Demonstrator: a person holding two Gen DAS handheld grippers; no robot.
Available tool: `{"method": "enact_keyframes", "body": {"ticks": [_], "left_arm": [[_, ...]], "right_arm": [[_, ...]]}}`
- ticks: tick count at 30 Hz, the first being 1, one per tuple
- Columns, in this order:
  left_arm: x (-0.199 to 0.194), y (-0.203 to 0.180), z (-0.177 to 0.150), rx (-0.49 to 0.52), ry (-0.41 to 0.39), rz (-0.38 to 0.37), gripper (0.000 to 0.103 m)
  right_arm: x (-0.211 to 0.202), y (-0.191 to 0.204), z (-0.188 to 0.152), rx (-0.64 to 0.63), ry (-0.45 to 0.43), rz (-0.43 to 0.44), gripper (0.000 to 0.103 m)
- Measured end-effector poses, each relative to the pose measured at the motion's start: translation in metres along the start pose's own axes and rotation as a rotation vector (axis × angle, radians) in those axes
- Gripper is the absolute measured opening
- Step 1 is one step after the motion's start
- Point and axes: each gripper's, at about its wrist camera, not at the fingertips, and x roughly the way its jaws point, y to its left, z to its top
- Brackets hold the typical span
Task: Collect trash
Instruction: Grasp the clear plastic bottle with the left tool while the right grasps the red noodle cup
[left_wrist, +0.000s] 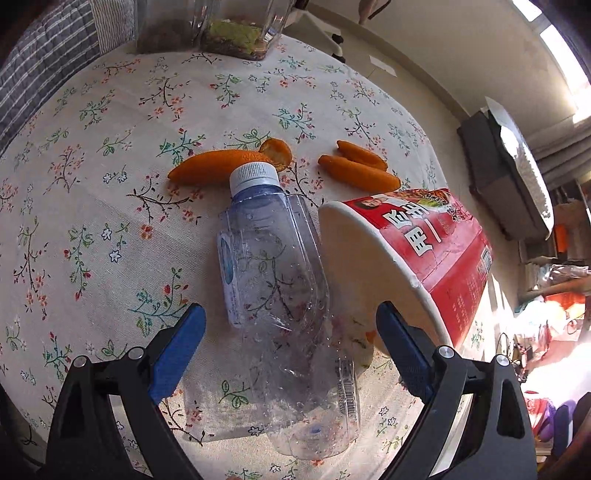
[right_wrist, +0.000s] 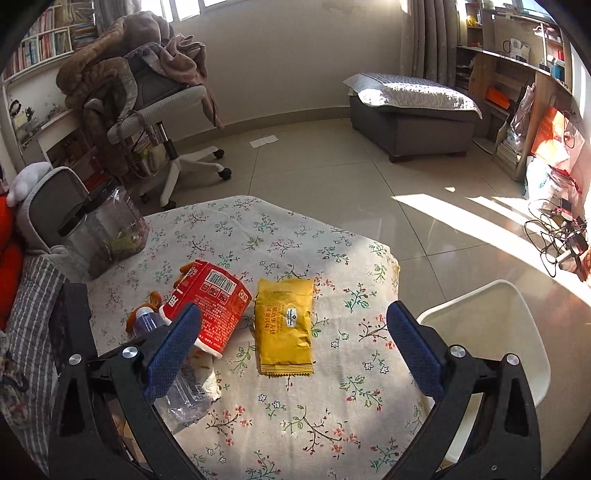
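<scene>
Honestly looks like nothing's been picked up yet, all the trash is sitting out on the floral tablecloth. Going left to right in the left wrist view: a long orange peel at the far side, then the empty plastic bottle lying on its side with its cap pointing away, more peel pieces further right, and the red noodle cup tipped over, touching the bottle's right side. The left gripper has its fingers spread wide either side of the bottle, not touching it, so that's probably the first grab. Over in the right wrist view, the right gripper is spread too, holding nothing, hovering near a yellow snack packet lying flat just right of the cup. A white bin sits off the table's right edge, nothing visible inside as far as I can tell.
</scene>
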Motion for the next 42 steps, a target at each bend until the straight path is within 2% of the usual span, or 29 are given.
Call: {"method": "enact_keyframes", "body": {"ticks": [2,4,7,12,16,21,25,34,36,37,39,42], "left_arm": [[0.007,0.001,-0.002,-0.009,0.021,0.001,0.088],[0.011,0.005,-0.005,-0.012,0.046,-0.018,0.068],[-0.003,0.014,-0.005,-0.01,0.016,-0.033,0.066],[-0.056,0.031,-0.002,0.002,-0.085,-0.075,0.064],[-0.113,0.041,-0.002,0.022,-0.185,-0.143,0.064],[-0.161,0.044,0.0,0.089,-0.287,-0.153,0.064],[-0.18,0.046,0.006,0.111,-0.329,-0.159,0.064],[-0.176,0.051,0.007,0.137,-0.316,-0.13,0.064],[-0.173,0.052,0.006,0.139,-0.313,-0.121,0.064],[-0.172,0.053,0.006,0.138,-0.312,-0.117,0.064],[-0.171,0.054,0.007,0.137,-0.311,-0.111,0.064],[-0.168,0.057,0.008,0.129,-0.313,-0.098,0.064]], "right_arm": [[0.005,-0.007,0.001,0.034,0.024,0.013,0.096],[0.011,-0.012,0.001,0.072,0.052,0.032,0.096],[0.025,-0.018,-0.002,0.152,0.122,0.116,0.096],[0.054,-0.019,-0.013,0.296,0.261,0.258,0.096],[0.075,-0.005,-0.009,0.309,0.318,0.325,0.096],[0.109,0.013,-0.007,0.337,0.382,0.396,0.096],[0.136,0.026,-0.01,0.351,0.412,0.443,0.096],[0.171,0.048,-0.008,0.341,0.427,0.501,0.096],[0.174,0.047,-0.01,0.339,0.417,0.498,0.086],[0.174,0.048,-0.01,0.332,0.416,0.497,0.071],[0.175,0.052,-0.012,0.318,0.424,0.513,0.068],[0.163,0.063,-0.01,0.259,0.387,0.513,0.065]]}}
